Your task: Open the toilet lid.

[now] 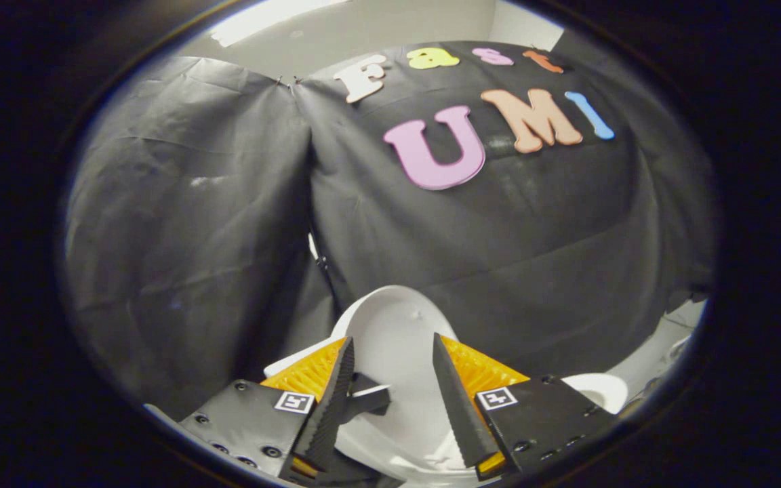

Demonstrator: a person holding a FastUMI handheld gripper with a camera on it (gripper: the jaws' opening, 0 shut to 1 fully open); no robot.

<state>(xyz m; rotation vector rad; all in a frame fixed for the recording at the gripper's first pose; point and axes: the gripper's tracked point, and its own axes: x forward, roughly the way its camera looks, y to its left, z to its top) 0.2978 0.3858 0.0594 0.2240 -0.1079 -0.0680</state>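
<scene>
Booth wall, left panel: a black, creased cloth sheet (187,224) hangs behind everything; it meets a second panel at a vertical seam just left of the toilet.
Left finger: a serrated finger (333,396) rises from a dark plate bearing a small square marker; its tip leans inward, in front of the lid's left edge.
Toilet lid: the white, smooth, rounded plastic toilet lid (394,339) stands raised and tilted back, its inner face turned toward the camera; it lies between the two fingers and reaches up beyond their tips, its rounded top edge against the black cloth.
Gripper: the gripper (390,349) is spread apart, with the lid's white surface showing across the whole gap; neither finger visibly presses on it, though whether a tip brushes the lid's face I cannot tell.
Right finger: a second serrated finger (455,400) mirrors the first, its tip in front of the lid's right part.
Toilet body: a white glossy ceramic rim (601,390) curves out to the right of the gripper, below the lid.
Floor: a pale strip (662,346) shows at the far right, beneath the cloth.
</scene>
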